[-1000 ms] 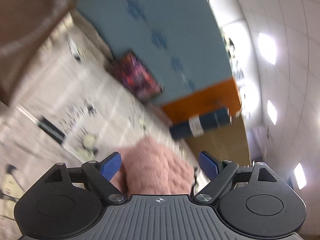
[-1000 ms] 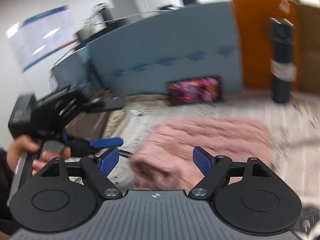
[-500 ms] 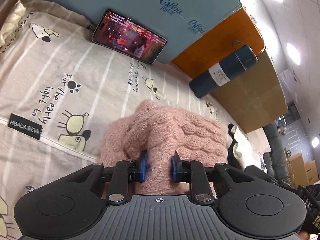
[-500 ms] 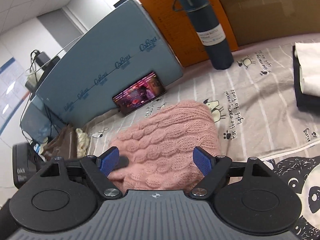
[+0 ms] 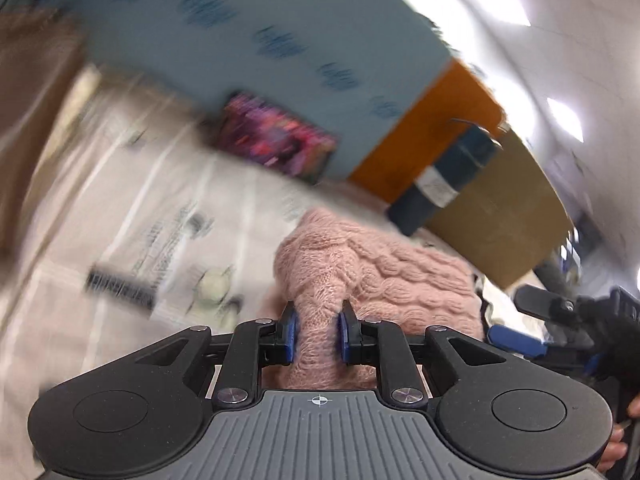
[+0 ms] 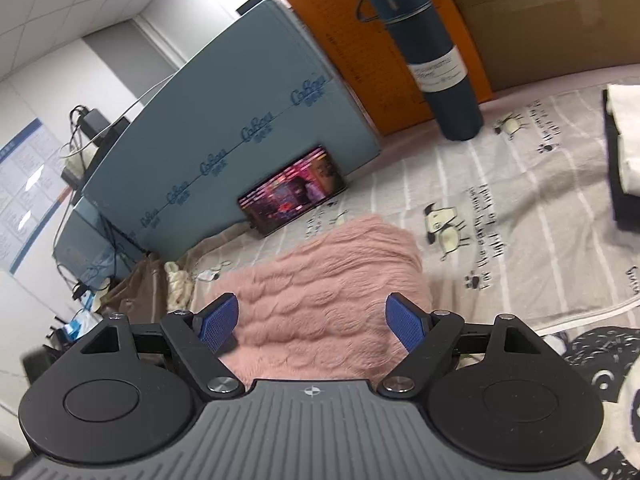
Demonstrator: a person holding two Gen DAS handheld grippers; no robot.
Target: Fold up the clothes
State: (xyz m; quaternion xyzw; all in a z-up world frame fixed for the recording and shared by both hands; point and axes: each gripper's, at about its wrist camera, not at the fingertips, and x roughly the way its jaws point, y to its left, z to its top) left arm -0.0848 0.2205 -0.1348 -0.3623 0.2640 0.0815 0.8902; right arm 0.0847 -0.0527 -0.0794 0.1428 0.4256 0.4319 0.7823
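A pink cable-knit sweater (image 6: 332, 280) lies bunched on the printed sheet (image 6: 520, 208). In the left wrist view my left gripper (image 5: 318, 332) is shut on a fold of the sweater (image 5: 384, 276), lifting it into a ridge between the blue pads. My right gripper (image 6: 312, 316) is open, with the sweater's near edge between its spread fingers; whether it touches the sweater I cannot tell. The right gripper also shows at the right edge of the left wrist view (image 5: 532, 328).
A phone (image 6: 292, 190) with a lit screen leans on a blue panel (image 6: 224, 132). A dark blue flask (image 6: 428, 52) stands by an orange board (image 6: 352, 40). Folded dark and white clothes (image 6: 624, 152) sit at the right. A brown garment (image 6: 140, 284) lies at the left.
My left gripper shut on a fold of the sweater and now pulls it up, the view blurring with motion. My right gripper stayed open and moved closer over the sweater.
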